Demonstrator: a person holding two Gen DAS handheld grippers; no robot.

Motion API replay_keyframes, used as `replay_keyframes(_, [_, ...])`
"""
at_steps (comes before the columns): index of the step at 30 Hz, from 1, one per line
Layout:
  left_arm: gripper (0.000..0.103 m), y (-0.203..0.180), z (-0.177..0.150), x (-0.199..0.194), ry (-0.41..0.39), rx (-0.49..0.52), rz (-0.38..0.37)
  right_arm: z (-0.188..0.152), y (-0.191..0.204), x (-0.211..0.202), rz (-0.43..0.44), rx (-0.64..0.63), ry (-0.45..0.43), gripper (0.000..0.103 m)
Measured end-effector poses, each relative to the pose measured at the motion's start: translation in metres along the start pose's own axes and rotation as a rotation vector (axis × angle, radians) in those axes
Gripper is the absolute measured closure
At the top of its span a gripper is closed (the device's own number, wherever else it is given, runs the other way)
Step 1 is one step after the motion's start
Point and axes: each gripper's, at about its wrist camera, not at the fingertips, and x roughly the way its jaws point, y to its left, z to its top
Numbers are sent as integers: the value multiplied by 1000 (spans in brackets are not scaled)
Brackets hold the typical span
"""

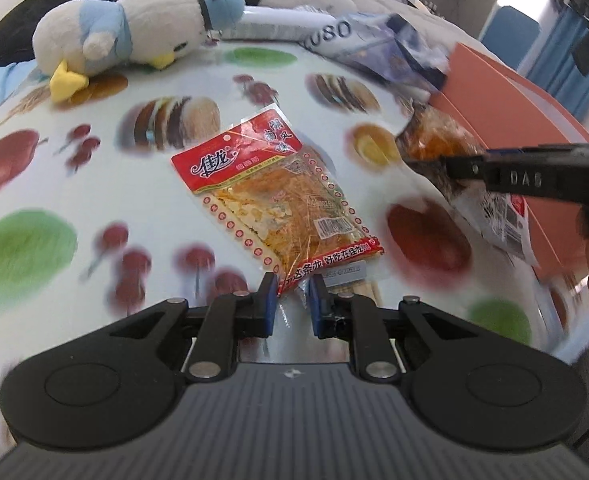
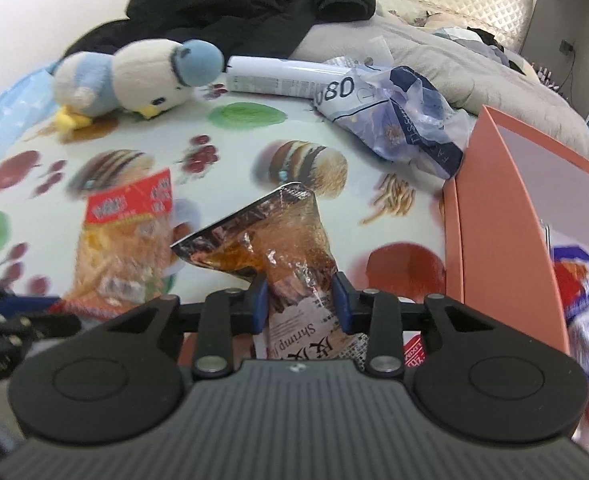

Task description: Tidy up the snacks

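My left gripper (image 1: 291, 290) is shut on the near corner of a red and yellow snack packet (image 1: 272, 190), which lies out over the fruit-print tablecloth (image 1: 94, 208). The packet shows blurred in the right wrist view (image 2: 122, 240). My right gripper (image 2: 299, 294) is shut on a brown shrimp snack packet (image 2: 278, 236), held up above the table beside the orange box (image 2: 502, 216). In the left wrist view the right gripper (image 1: 466, 166) comes in from the right with that packet (image 1: 438, 138) next to the box (image 1: 506, 92).
A blue and white plush bird (image 1: 134, 28) lies at the table's far left. A white tube (image 2: 270, 76) and a crumpled blue plastic bag (image 2: 398, 116) lie at the far edge. The box holds other snack packets (image 2: 582, 280). Bedding and black clothes lie behind.
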Motion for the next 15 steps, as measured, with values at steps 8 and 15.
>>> replay_keyframes(8, [83, -7, -37, -45, 18, 5, -16, -38, 8, -45, 57, 78, 22, 67])
replay_keyframes(15, [83, -5, -56, -65, 32, -11, -39, -64, 9, -63, 72, 134, 80, 67])
